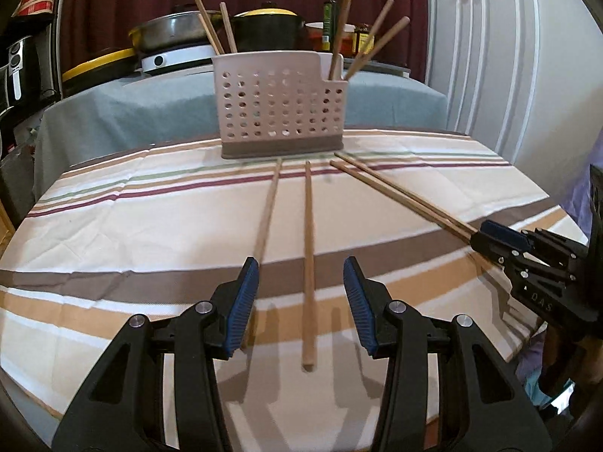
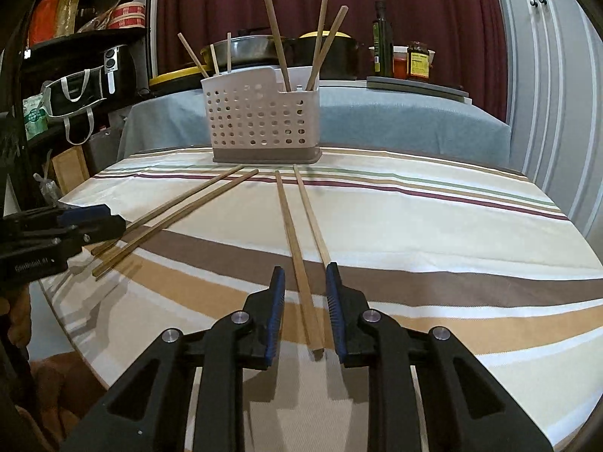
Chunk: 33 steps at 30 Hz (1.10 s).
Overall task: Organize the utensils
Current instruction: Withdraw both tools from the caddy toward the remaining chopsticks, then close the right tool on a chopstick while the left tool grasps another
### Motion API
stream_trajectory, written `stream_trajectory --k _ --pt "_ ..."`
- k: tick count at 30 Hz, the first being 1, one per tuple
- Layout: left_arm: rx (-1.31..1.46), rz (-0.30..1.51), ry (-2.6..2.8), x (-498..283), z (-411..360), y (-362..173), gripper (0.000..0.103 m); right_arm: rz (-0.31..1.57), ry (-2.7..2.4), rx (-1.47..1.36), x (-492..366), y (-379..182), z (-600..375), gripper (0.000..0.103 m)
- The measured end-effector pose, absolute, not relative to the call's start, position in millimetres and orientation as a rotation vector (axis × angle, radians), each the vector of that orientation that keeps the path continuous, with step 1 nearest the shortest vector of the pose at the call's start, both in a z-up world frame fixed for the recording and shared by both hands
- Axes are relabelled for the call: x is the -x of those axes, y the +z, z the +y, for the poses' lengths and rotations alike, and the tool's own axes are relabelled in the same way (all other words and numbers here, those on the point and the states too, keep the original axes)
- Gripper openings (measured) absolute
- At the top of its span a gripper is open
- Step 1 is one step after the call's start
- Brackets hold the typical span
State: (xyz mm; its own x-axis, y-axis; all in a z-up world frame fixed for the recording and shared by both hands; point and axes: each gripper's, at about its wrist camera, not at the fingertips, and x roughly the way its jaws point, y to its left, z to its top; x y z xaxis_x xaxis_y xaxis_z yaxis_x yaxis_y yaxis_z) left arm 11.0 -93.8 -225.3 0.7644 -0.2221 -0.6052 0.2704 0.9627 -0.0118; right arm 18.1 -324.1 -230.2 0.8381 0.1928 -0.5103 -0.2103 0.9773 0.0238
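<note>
A white perforated utensil holder [image 1: 280, 109] with a brown base stands upright at the far edge of the desk [image 1: 113, 233], which is covered by a striped tablecloth. Several wooden chopsticks [image 1: 341, 28] already stand in its compartments, leaning outward at both ends.

Four more chopsticks lie flat on the cloth in front of the holder. In the left wrist view, the left tool [image 1: 301, 303] is released, its blue-padded jaws spread wide. One chopstick [image 1: 308, 263] lies between them, not touched by either pad, its near end just ahead of the tool. A second chopstick [image 1: 267, 211] runs beside the outer edge of the left pad.

In the right wrist view, the right tool [image 2: 303, 310] is also released, with a narrower gap. A chopstick [image 2: 297, 260] lies between its pads, with no visible contact, and another [image 2: 311, 218] runs just beside it, passing behind the right pad.

The left tool [image 2: 75, 226] appears at the left edge of the right wrist view, near the ends of the angled pair of chopsticks [image 2: 177, 214].

Behind the desk, a grey-covered surface carries pots [image 1: 264, 26], a dark bottle [image 2: 381, 41] and jars [image 2: 418, 60].
</note>
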Motion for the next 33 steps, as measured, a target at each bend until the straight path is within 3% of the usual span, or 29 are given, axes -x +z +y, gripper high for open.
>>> stream_trajectory --k 15,22,29,33 --pt "-0.096 0.711 -0.264 -7 -99 -244 0.044 0.55 0.203 0.049 -13 -237 -323 0.01" --pt "-0.085 0.701 -0.244 -6 -95 -248 0.033 0.548 0.198 0.049 -13 -237 -321 0.009" --pt "-0.085 0.694 -0.274 -3 -94 -248 0.006 0.548 0.197 0.05 -12 -236 -320 0.008" --pt "-0.077 0.694 -0.28 -3 -93 -247 0.006 0.545 0.198 0.053 -11 -233 -317 0.007"
